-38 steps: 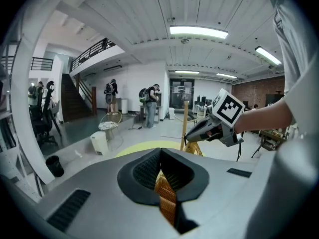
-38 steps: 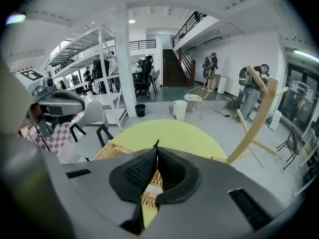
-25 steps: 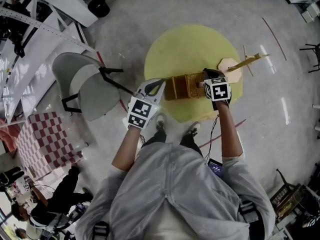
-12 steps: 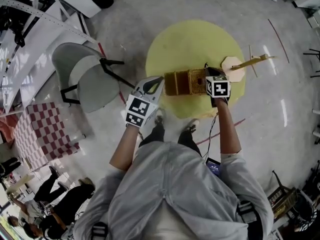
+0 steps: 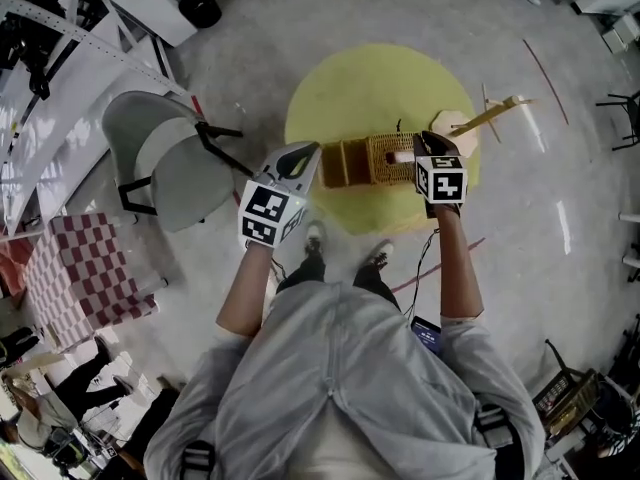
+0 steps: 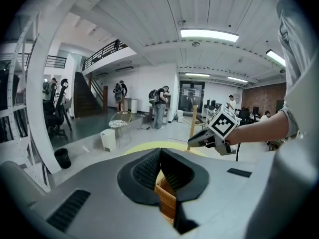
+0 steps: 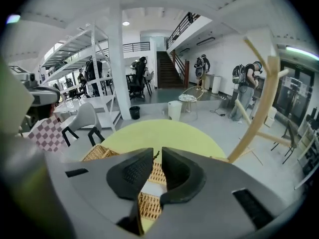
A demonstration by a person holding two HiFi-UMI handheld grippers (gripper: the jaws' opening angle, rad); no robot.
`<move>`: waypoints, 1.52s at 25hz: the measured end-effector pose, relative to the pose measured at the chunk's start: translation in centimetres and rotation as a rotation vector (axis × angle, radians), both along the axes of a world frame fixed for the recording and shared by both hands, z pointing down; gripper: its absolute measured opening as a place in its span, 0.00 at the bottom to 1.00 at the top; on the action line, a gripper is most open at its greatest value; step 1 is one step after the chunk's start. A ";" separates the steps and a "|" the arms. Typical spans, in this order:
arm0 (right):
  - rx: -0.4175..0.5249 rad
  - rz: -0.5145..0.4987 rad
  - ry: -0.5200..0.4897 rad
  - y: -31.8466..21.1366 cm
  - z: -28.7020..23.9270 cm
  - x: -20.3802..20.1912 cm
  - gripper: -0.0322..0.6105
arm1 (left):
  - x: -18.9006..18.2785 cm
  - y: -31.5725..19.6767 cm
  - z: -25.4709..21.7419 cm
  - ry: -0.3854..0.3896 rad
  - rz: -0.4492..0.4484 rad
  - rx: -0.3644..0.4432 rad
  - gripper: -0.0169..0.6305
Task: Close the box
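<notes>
A wicker box point(image 5: 370, 160) sits on the round yellow table point(image 5: 380, 78). My left gripper point(image 5: 312, 154) is at the box's left end. In the left gripper view its jaws point(image 6: 160, 151) meet at the tips, with a wicker edge point(image 6: 167, 198) caught between the pads. My right gripper point(image 5: 418, 154) hovers over the box's right end. Its jaws point(image 7: 157, 156) have just been opening and now stand apart. Nothing is pressed between them, and the wicker point(image 7: 149, 203) shows below through the gap. The right gripper point(image 6: 197, 142) also appears in the left gripper view.
A wooden coat stand point(image 5: 490, 118) leans at the table's right edge. A grey chair point(image 5: 165, 173) stands to the left, and a checked cloth point(image 5: 75, 268) lies further left. White shelving point(image 5: 60, 28) and a black bin point(image 5: 200, 8) are at the back left. My feet point(image 5: 345, 248) are at the table's near edge.
The right gripper's jaws, earlier shut with wicker showing between them, have parted. Both grippers have risen a little. The box has stayed in place on the table.
</notes>
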State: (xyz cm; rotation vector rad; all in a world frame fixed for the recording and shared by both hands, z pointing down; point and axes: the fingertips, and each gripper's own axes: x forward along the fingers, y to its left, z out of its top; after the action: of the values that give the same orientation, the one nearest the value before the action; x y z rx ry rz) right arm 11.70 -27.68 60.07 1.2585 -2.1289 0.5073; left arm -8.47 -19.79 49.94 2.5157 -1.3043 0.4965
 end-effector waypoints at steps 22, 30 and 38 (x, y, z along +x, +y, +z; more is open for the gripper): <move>0.402 0.040 0.070 7.6 -20.4 6.0 0.09 | 3.6 -0.4 -12.6 -0.009 0.086 0.285 0.07; 0.477 0.026 0.053 10.2 -24.7 6.3 0.09 | 5.7 1.1 -16.1 -0.007 0.150 0.368 0.07; 0.514 0.021 0.086 11.4 -26.5 6.3 0.09 | 7.3 2.0 -17.8 -0.029 0.203 0.424 0.07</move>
State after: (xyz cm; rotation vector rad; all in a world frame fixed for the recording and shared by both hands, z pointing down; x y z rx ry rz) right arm 17.99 -16.28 33.53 1.5402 -2.2502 -0.1013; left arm -1.15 -17.81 32.15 3.0203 -1.2811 0.3231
